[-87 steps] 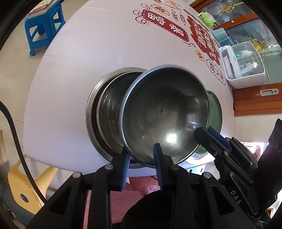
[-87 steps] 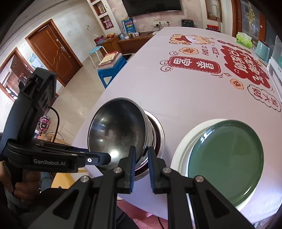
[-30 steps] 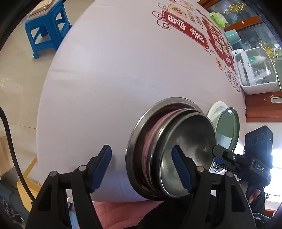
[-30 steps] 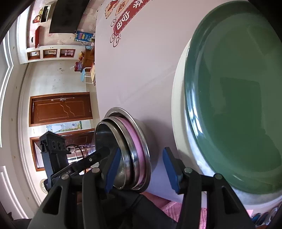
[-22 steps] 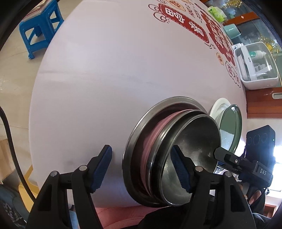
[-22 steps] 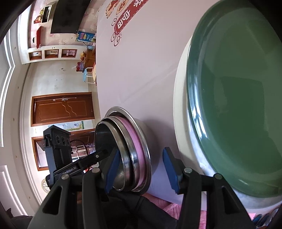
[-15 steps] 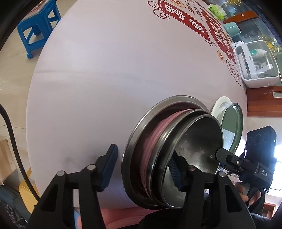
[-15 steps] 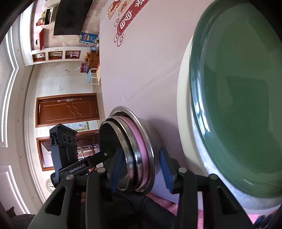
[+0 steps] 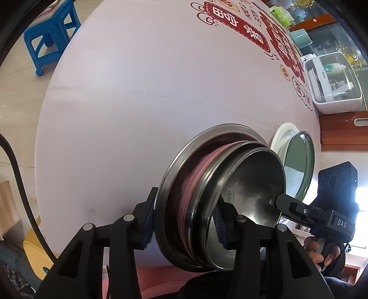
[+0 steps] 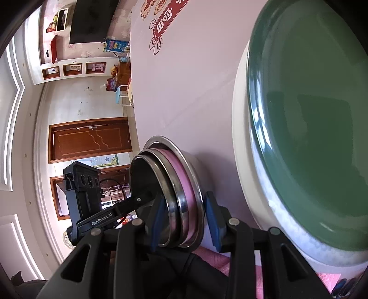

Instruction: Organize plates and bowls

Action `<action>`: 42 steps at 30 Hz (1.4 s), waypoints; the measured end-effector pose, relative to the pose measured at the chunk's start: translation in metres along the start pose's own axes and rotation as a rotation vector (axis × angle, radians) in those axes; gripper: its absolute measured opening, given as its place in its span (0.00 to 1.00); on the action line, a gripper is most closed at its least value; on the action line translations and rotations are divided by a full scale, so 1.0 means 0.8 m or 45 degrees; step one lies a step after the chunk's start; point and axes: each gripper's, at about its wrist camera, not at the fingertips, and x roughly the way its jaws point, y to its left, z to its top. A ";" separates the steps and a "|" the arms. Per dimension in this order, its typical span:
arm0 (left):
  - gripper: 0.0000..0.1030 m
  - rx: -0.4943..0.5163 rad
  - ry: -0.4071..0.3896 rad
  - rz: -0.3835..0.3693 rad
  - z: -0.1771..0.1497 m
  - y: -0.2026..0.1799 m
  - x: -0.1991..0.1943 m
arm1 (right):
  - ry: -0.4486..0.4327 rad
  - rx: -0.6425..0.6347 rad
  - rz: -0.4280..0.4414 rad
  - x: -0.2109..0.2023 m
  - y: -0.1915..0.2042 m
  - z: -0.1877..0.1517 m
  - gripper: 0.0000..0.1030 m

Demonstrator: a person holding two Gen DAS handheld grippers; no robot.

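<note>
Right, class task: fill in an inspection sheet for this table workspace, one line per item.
Surface: round table under pale lilac cloth, red print.
Job's things: nested stack of steel and pink bowls at the near edge; dark green plate on a white plate beside it.
Clutter: white lidded plastic box, far edge.
Grippers: left gripper and right gripper each straddle the stack's rims, jaws just closing onto them.
Cables: black cable.
Surroundings: blue plastic stool, brown wooden door.

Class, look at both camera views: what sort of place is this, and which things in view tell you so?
Probably a home dining or living room: a large round table with a printed cloth, a wall-mounted television, wooden doors, and a blue plastic stool.
</note>
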 end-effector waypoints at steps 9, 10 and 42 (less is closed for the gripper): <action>0.42 0.041 -0.032 0.015 -0.007 -0.024 -0.014 | -0.012 -0.021 0.015 -0.019 0.006 -0.001 0.34; 0.42 0.052 -0.040 0.016 -0.009 -0.027 -0.018 | -0.016 -0.023 0.021 -0.022 0.006 -0.001 0.34; 0.42 0.218 -0.108 -0.081 -0.013 -0.233 0.008 | -0.183 -0.066 0.024 -0.200 -0.055 0.005 0.34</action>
